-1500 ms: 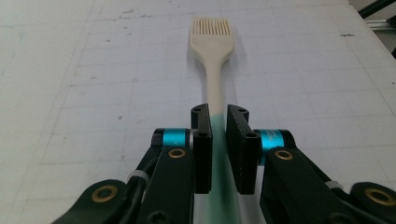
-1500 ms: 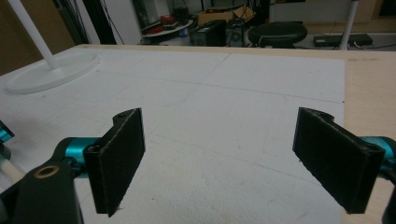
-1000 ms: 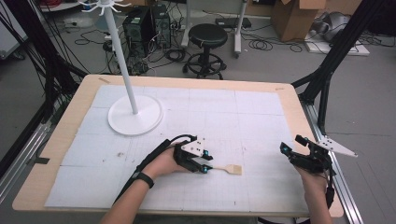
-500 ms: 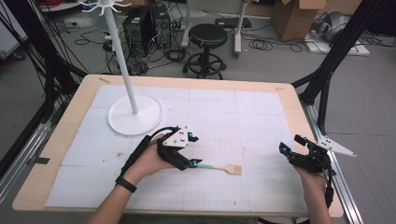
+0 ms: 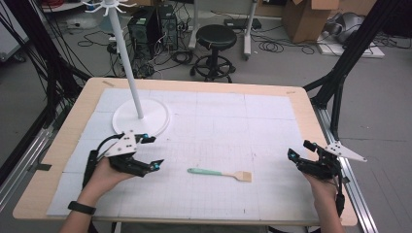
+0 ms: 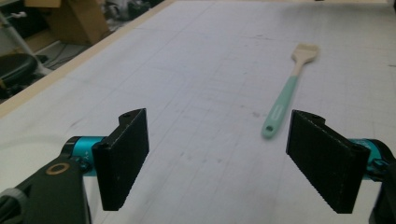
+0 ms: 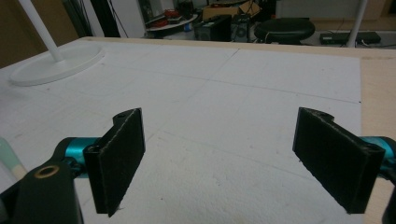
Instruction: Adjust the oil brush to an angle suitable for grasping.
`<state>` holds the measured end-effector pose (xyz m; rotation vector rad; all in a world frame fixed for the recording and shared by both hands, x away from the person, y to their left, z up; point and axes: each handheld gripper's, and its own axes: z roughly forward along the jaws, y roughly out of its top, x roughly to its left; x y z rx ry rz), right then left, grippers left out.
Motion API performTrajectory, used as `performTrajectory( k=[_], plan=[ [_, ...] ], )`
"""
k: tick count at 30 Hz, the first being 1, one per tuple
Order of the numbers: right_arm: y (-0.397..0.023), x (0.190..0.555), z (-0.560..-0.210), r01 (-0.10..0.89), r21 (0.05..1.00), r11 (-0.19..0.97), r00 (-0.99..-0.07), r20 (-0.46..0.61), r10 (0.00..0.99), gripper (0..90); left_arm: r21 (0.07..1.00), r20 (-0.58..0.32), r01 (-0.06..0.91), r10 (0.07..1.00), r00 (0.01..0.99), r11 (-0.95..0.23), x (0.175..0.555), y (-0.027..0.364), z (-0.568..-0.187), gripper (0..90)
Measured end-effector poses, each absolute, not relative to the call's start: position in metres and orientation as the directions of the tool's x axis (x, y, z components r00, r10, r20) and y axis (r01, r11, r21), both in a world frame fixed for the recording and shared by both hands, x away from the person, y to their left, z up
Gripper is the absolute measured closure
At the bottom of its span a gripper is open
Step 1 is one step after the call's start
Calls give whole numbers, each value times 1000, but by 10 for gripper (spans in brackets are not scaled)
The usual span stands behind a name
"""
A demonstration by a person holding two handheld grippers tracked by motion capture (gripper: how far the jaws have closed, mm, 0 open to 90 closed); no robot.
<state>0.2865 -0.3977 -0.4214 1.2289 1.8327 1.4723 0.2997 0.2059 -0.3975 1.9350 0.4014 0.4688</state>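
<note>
Now the spatula (image 5: 219, 173) lies flat on the white mat (image 5: 218, 126), near the table's near edge, between the two grippers. The left gripper (image 5: 151, 152), whose jaws have just been opening, stands spread and empty to its left. The right gripper (image 5: 297, 153) hovers spread and empty at the right.

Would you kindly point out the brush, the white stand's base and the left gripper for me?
brush (image 5: 209, 172), high view, on its green handle.
white stand's base (image 5: 158, 119), high view, on the disc's right side.
left gripper (image 5: 152, 152), high view, midway between its jaws.
</note>
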Motion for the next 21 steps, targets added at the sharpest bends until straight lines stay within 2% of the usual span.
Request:
performTrajectory(
  k=[9,16,21],
  plan=[
    [-396,287,-421,342,940,21,-481,156,863,159,939,91,137,612,785,-315,298,268,-415,189],
    [-396,287,-422,345,938,21,-483,158,862,159,949,37,209,742,670,-236,294,306,-426,136],
    [-395,288,-423,346,938,30,-487,152,860,159,964,19,193,771,637,-182,291,318,-426,122]
  ],
)
